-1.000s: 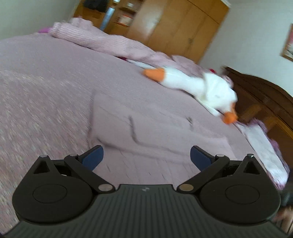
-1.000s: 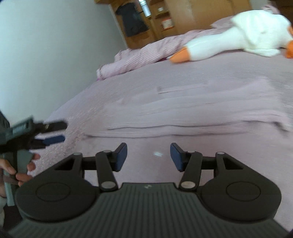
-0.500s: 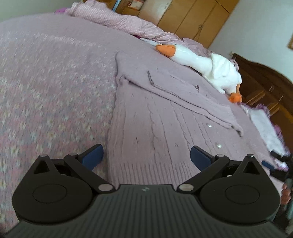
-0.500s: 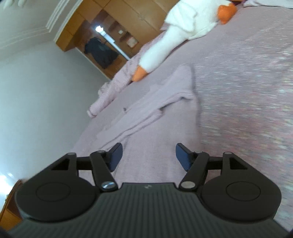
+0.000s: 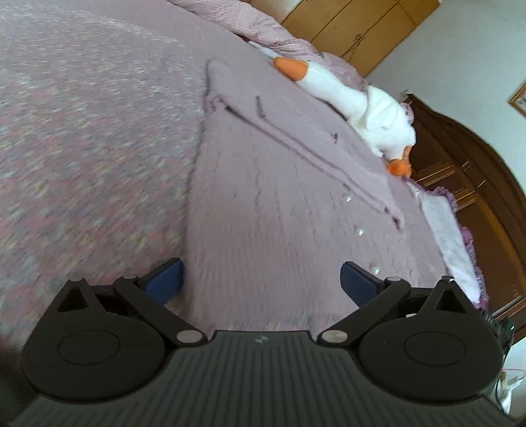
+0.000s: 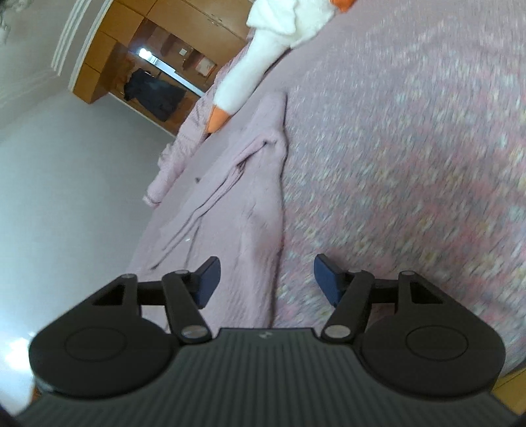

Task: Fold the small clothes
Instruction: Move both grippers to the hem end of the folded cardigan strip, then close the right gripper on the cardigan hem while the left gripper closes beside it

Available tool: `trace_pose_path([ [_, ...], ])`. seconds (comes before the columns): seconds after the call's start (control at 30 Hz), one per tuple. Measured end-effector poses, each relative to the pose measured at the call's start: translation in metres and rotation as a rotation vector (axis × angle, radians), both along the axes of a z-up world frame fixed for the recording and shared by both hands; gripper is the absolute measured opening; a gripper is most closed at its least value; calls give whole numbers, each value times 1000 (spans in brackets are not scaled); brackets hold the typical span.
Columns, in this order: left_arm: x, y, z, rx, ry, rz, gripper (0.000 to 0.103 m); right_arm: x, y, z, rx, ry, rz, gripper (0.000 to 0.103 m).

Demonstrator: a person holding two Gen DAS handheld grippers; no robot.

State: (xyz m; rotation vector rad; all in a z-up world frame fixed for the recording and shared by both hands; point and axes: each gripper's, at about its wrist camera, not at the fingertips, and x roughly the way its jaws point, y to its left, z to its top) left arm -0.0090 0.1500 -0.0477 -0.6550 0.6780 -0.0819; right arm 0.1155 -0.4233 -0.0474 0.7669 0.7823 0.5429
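The lilac knitted cardigan (image 5: 269,210) lay flat on the bed cover (image 5: 82,147), nearer than half a second before. The left gripper (image 5: 261,282) and right gripper (image 6: 265,277) were wide apart, holding nothing. A toy goose (image 5: 358,108) lay at 1 o'clock.

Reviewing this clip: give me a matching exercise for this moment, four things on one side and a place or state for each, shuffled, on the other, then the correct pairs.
Things
1. lilac knit cardigan
2. plush goose
3. left tongs
4. wooden wardrobe

Places or states
A. open, both fingers near the garment's lower hem
B. lying on its side on the bed beyond the garment
C. spread flat on the bedspread, sleeve folded across the front
D. standing against the far wall past the bed

Pairs: 1-C, 2-B, 3-A, 4-D
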Motion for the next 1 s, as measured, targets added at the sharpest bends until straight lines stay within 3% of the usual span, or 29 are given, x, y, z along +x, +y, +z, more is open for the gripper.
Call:
trace_pose_path([
  [0.1,29,7,-2,-40,-29,-7,102,4,14,1,17,32,45,66],
  [0.2,47,16,-7,-88,-75,15,102,12,28,-2,-10,-13,55,64],
  [0.27,53,16,-7,-122,-90,44,101,29,30,-6,38,-21,18,63],
  [0.33,53,15,-5,-120,-74,27,92,39,27,-9,83,-4,3,63],
  [0.4,45,20,-9,-177,-43,15,75,35,24,-10,113,11,-14,63],
  [0.6,14,23,-18,-332,26,-22,70,12,31,-6,108,90,108,64],
  [0.77,11,5,-15,-266,35,-102,72,7,34,-7,92,87,151,64],
  [1.0,34,7,-17,-268,-23,-73,71,15,39,-8,104,84,137,63],
])
